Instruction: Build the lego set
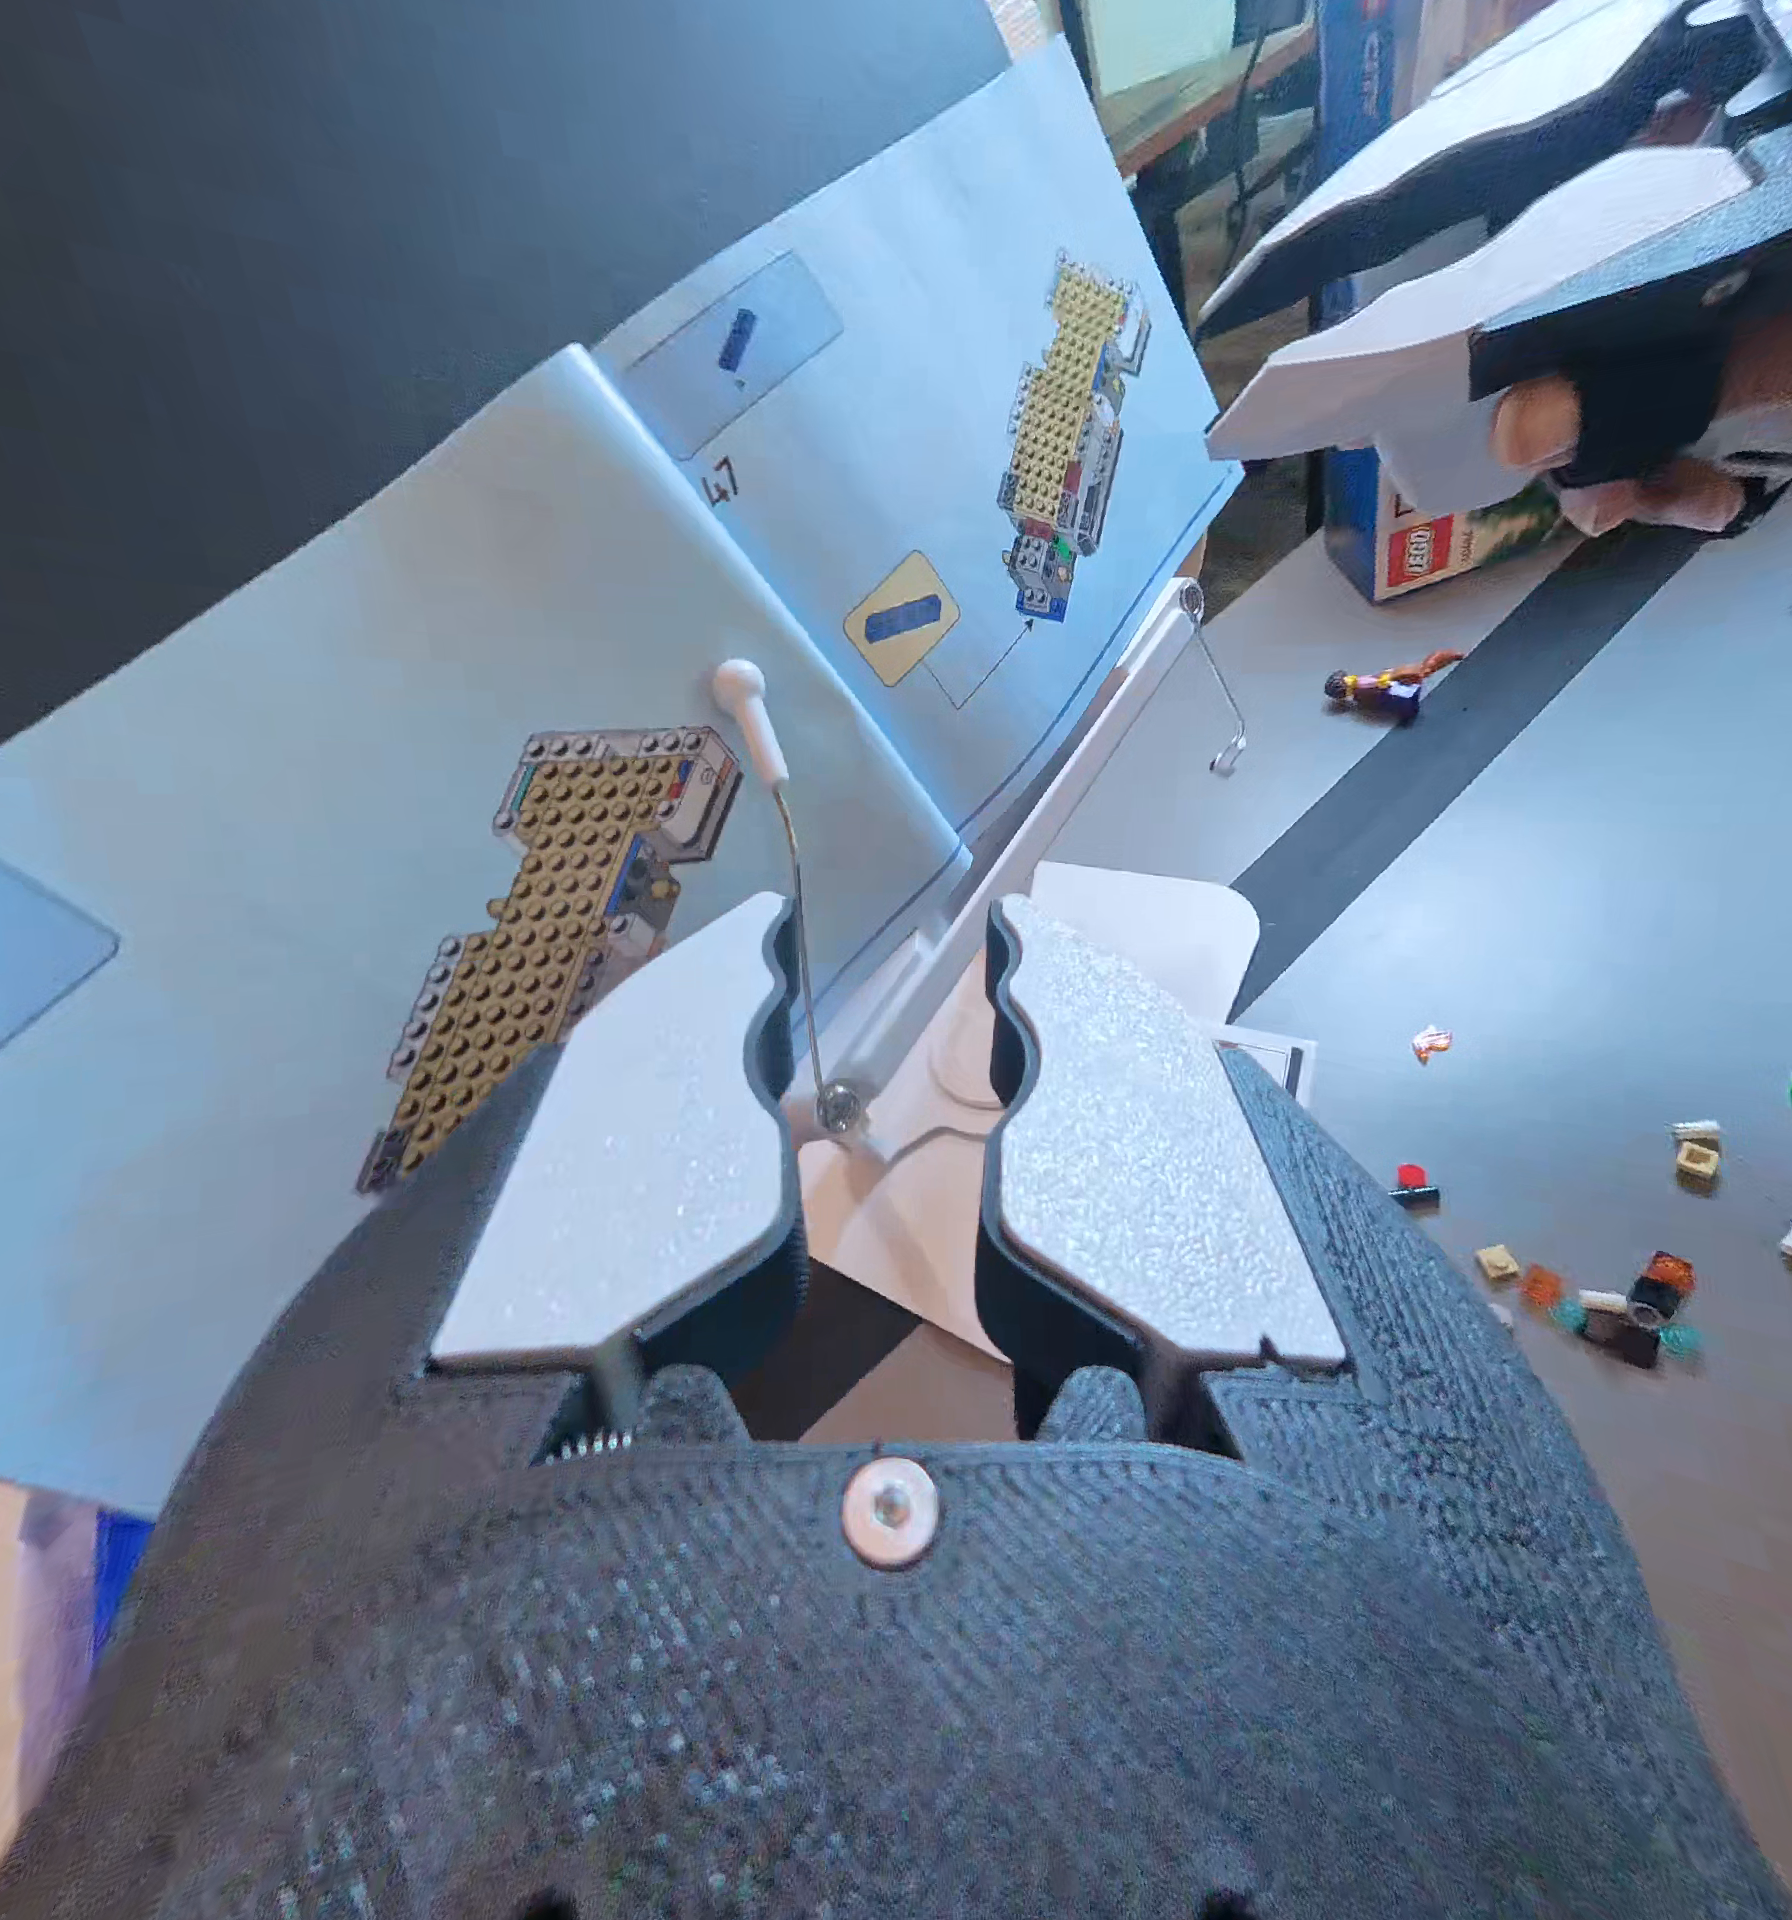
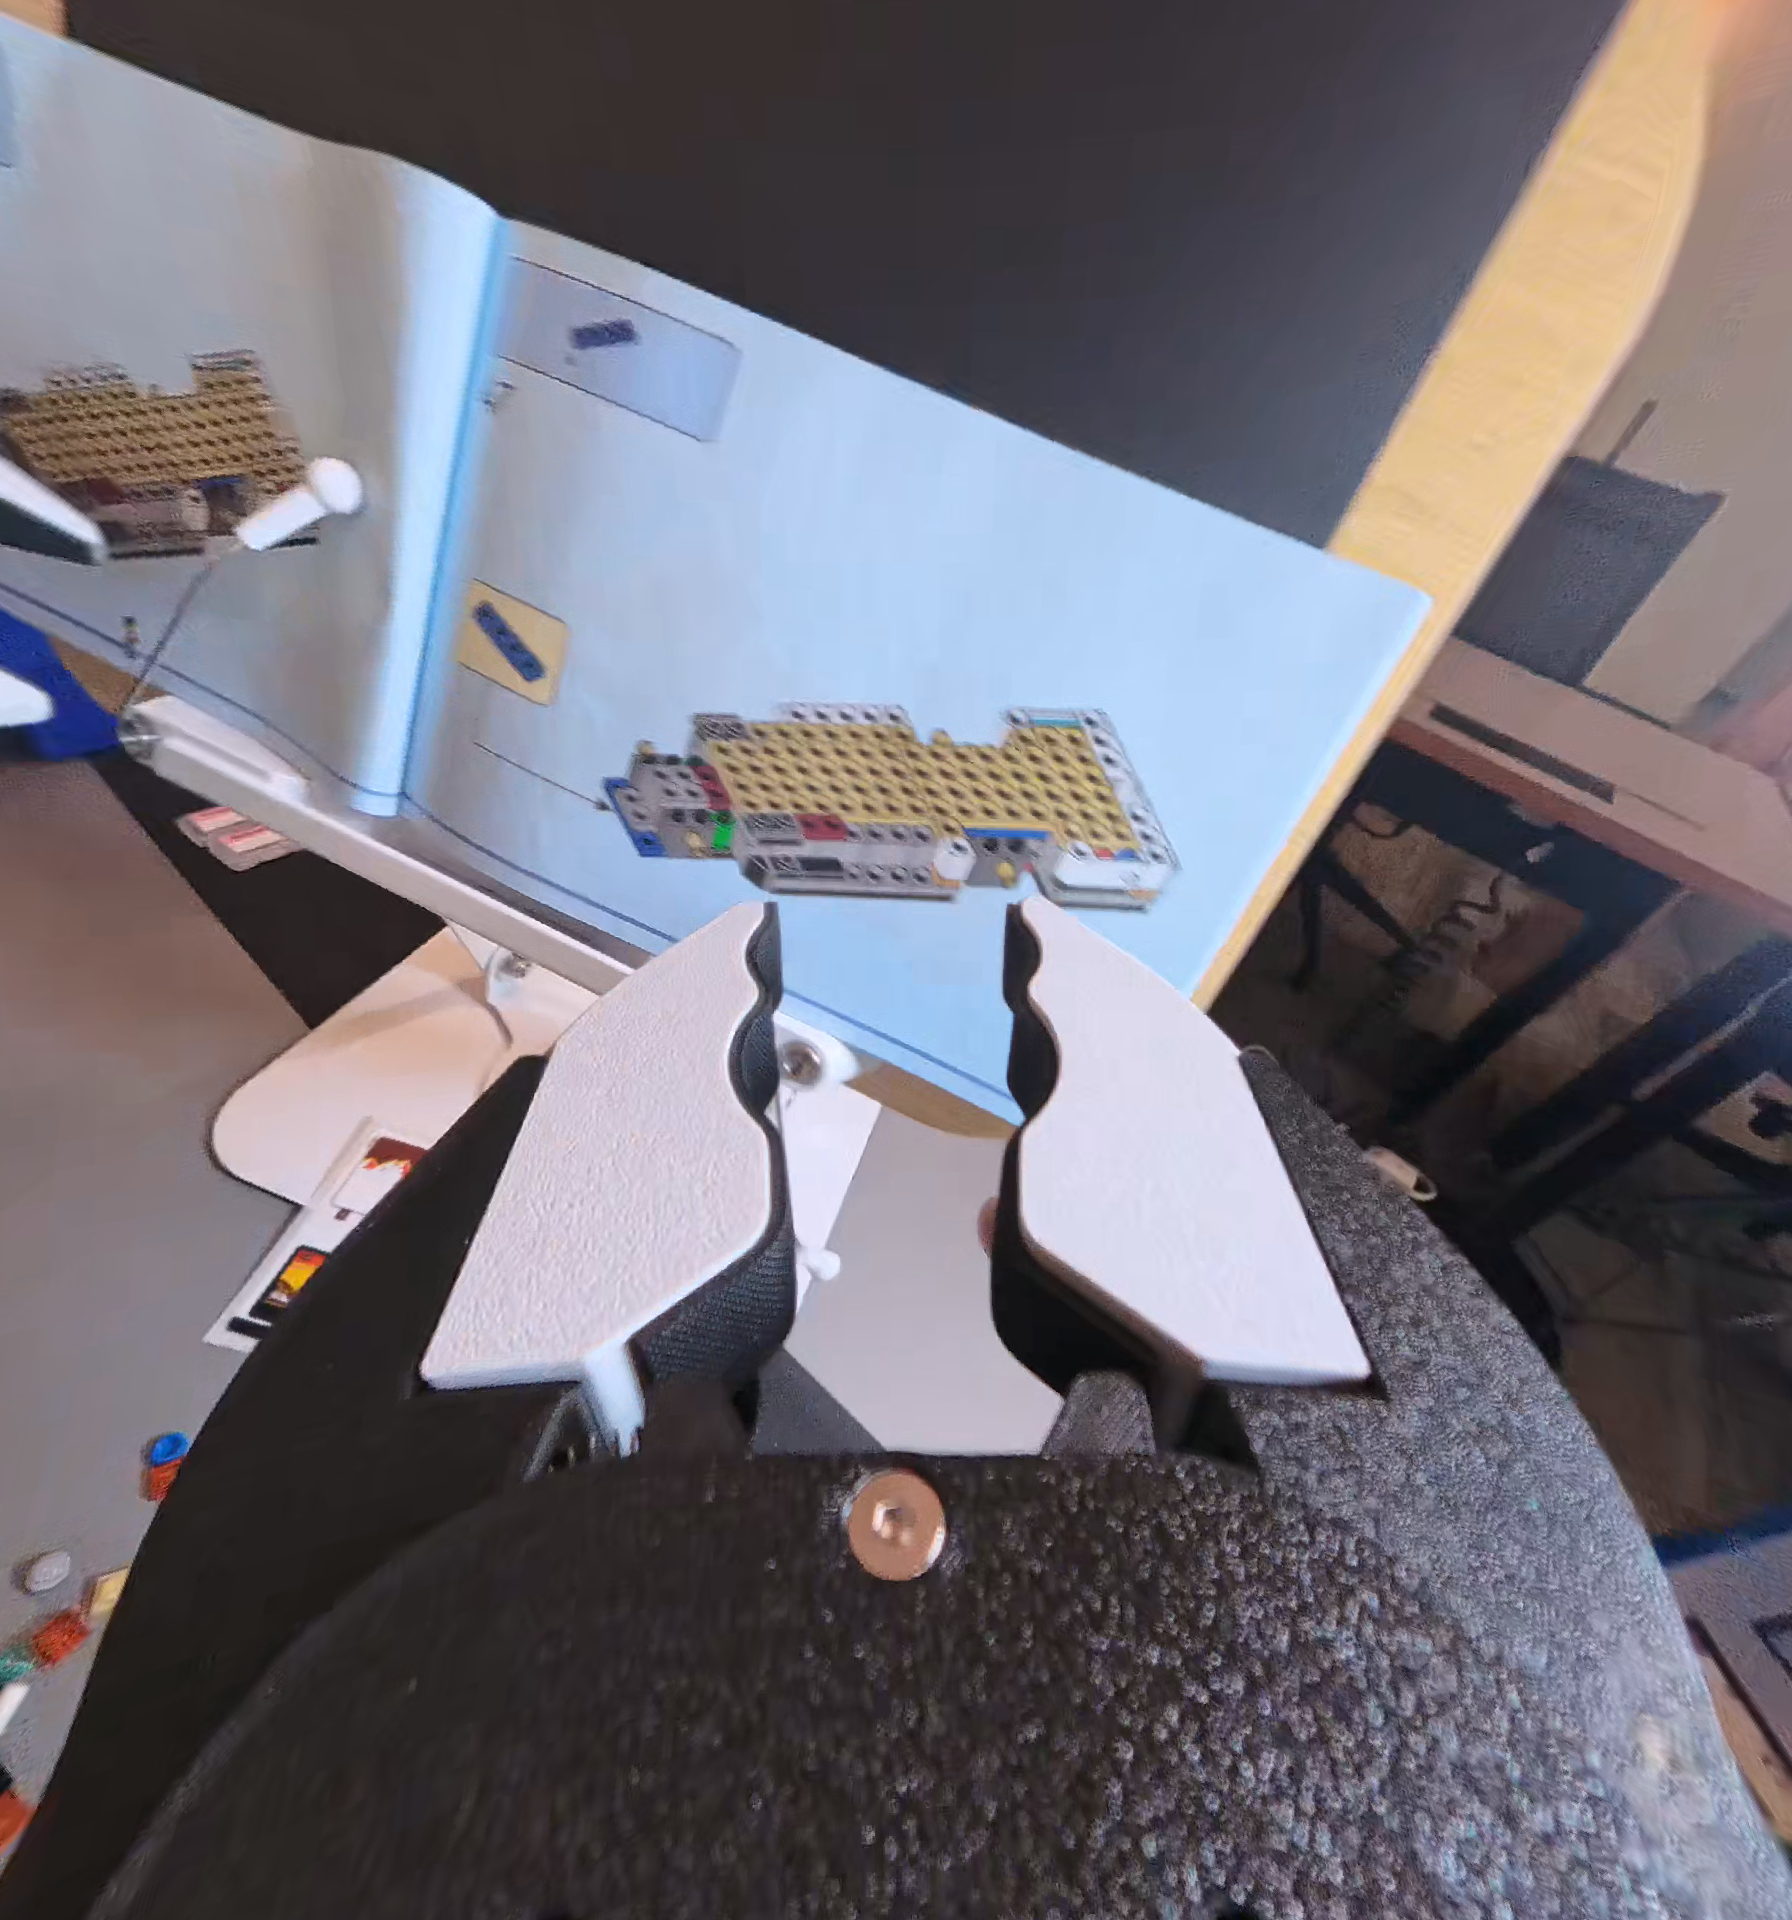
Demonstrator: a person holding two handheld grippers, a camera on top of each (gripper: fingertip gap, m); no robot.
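Left tongs [image 1: 892, 925] apart, bare, near the wire page clip [image 1: 804, 914] on the white stand [image 1: 1068, 790]. Right tongs [image 2: 892, 925] apart, bare, before the open instruction booklet [image 2: 975, 582]. Loose bricks [image 1: 1609, 1288] right on tabletop [image 1: 1598, 935].

A grey table [image 1: 1557, 935] crossed by a dark stripe [image 1: 1443, 769] carries a white book stand [image 1: 1152, 914], a toy box [image 1: 1432, 530], a minifigure [image 1: 1385, 688], scattered small bricks [image 1: 1619, 1309] and a sticker sheet [image 2: 300, 1247].

Left claw [image 1: 890, 914] parted, bare; right claw [image 2: 890, 914] likewise, pads apart
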